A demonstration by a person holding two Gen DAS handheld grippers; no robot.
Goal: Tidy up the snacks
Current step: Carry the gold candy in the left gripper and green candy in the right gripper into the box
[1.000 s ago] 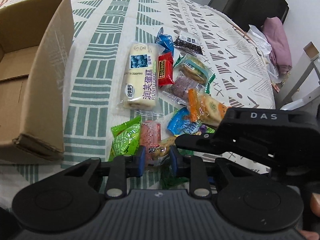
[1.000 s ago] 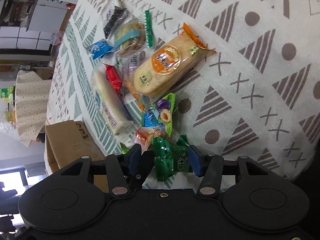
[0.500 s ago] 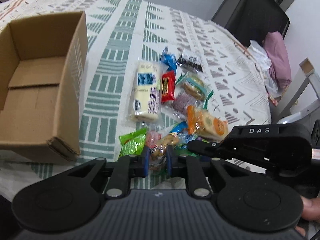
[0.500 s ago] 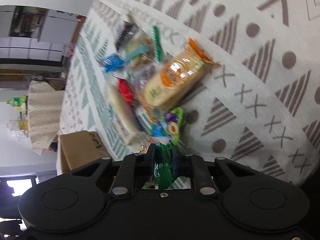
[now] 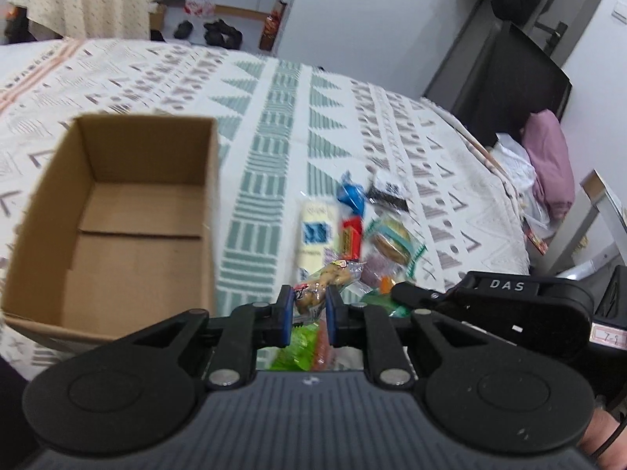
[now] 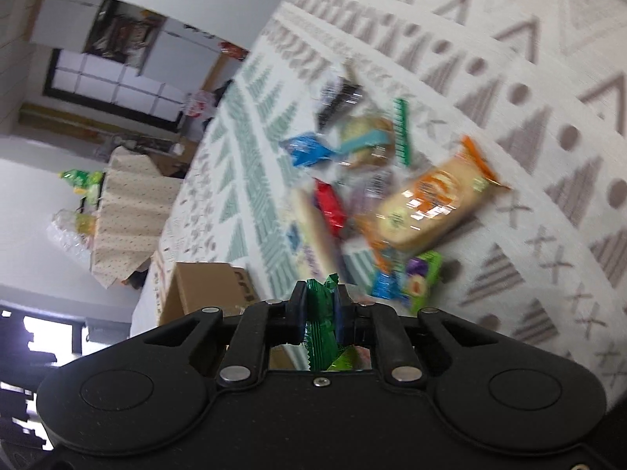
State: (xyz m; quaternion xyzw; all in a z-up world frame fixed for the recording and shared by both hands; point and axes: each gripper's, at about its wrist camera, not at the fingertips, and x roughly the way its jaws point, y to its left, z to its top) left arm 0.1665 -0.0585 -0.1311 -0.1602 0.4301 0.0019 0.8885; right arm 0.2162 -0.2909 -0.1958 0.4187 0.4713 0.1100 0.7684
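My left gripper is shut on a clear packet of brown peanut snack, lifted off the table. An open cardboard box with nothing inside stands to its left. Beyond the fingers lies the snack pile: a long cream cake bar, a red packet, a blue sweet. My right gripper is shut on a dark green packet, raised above the pile. In the right wrist view an orange-edged cracker pack and the box show beyond it. The right gripper's black body sits right of my left one.
The table wears a white cloth with green and grey patterns. A black monitor and a pink bundle lie past the table's right edge. A second cloth-covered table stands in the far room.
Both grippers have risen. The left one has lifted the peanut packet off the table, the box coming into fuller view. The right one's jaws closed on the green packet and lifted it.
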